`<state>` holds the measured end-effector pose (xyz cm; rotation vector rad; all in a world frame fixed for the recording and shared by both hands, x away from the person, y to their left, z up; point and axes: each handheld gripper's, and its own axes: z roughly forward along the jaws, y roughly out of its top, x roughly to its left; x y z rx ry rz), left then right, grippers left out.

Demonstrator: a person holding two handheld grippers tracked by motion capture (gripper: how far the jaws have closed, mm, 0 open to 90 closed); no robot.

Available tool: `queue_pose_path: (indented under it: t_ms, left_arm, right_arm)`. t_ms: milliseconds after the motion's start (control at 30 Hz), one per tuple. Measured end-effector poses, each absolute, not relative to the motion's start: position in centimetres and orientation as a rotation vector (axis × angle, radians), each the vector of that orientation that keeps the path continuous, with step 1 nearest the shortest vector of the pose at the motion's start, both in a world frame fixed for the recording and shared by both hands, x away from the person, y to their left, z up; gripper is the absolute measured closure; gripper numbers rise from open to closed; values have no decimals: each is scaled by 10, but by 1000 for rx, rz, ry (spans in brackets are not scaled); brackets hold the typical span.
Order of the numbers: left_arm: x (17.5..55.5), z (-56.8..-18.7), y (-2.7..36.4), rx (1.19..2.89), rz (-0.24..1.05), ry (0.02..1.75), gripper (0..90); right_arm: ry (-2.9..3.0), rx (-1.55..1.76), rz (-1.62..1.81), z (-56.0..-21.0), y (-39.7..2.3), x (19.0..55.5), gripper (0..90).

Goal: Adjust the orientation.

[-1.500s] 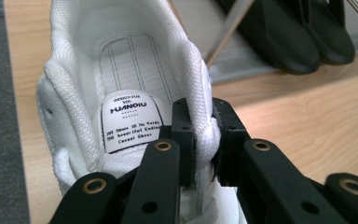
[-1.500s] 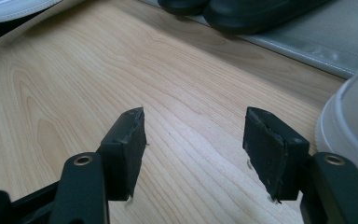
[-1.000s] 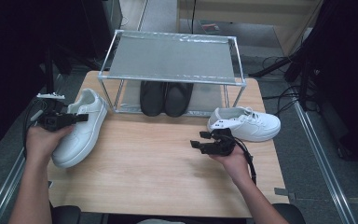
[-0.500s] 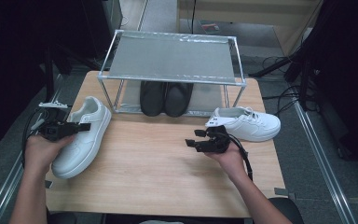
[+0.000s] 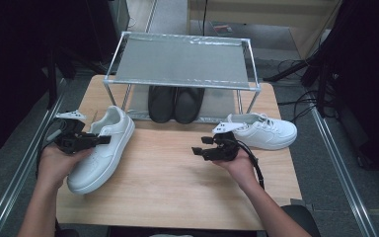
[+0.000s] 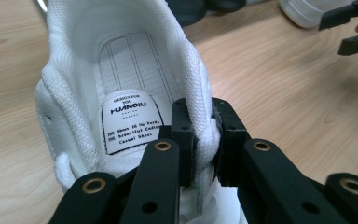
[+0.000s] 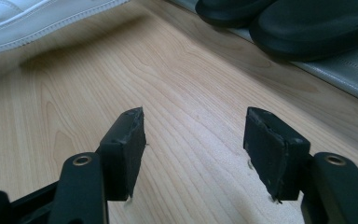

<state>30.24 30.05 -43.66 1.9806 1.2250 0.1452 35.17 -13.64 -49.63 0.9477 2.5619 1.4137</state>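
A white sneaker (image 5: 103, 148) lies on the left of the wooden table (image 5: 177, 187), its toe toward the near edge. My left gripper (image 5: 96, 140) is shut on the collar wall of this white sneaker (image 6: 130, 70), one jaw inside the opening and one outside. A second white sneaker (image 5: 264, 132) rests on the right of the table. Just in front of it my right gripper (image 5: 197, 150) stands open over bare wood with nothing between its jaws. In the right gripper view, the right gripper (image 7: 193, 140) points toward a pair of black shoes (image 7: 298, 23).
A metal shoe rack (image 5: 185, 61) stands at the back of the table, with the pair of black shoes (image 5: 175, 103) on its lower shelf. Its top shelf is bare. Bare wood lies between the two sneakers.
My left gripper has carried the left sneaker to the right and toward the rack, turning it slightly. The right gripper has hardly moved.
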Motion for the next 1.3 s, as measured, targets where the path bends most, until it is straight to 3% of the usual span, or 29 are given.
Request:
queue_pose_path:
  t_ms: [667, 1300]
  left_arm:
    - [316, -437, 245, 2084, 74, 1049, 815]
    - [336, -441, 164, 2197, -39, 807, 813]
  right_arm:
    - [2540, 992, 1383, -497, -148, 345, 393]
    - [2456, 1094, 1329, -498, -177, 327, 398]
